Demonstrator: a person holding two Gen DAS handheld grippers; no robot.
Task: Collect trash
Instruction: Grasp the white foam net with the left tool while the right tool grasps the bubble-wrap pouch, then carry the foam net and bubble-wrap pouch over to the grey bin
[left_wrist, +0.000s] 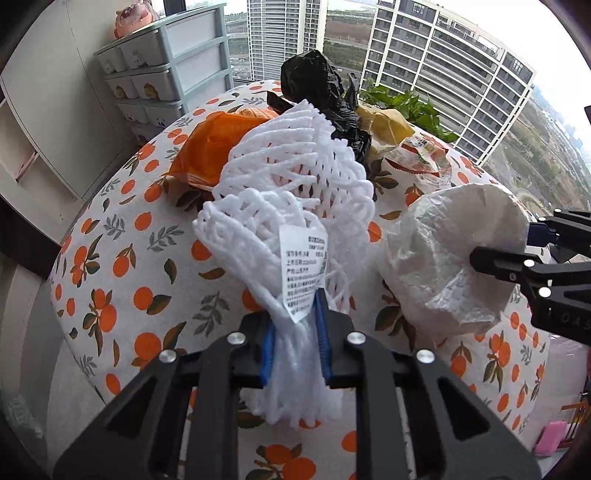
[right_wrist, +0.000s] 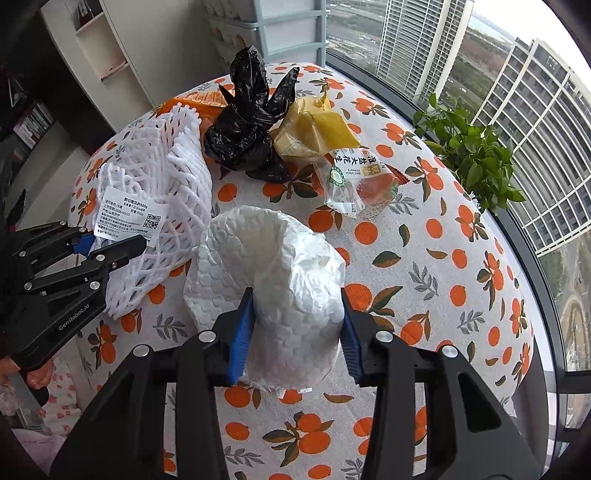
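"GenRobot.AI" in white along the black body of the left gripper (right_wrist: 110, 245), "DAS" on the right gripper (left_wrist: 498, 251), a QR code and "500g" on the foam net's white label (right_wrist: 127, 221), "SALT BAKE PEANUTS" on the clear snack wrapper (right_wrist: 354, 181).

Round desk (right_wrist: 461, 280) covered in white cloth printed with oranges and leaves. Grey drawer unit (left_wrist: 166, 70) stands beyond its far edge, pink plush toy (left_wrist: 133, 16) on top. White shelving (right_wrist: 107, 40) beside the drawers. Green potted plant (right_wrist: 476, 158) at the window (right_wrist: 524, 229); high-rise buildings (left_wrist: 454, 70) outside.
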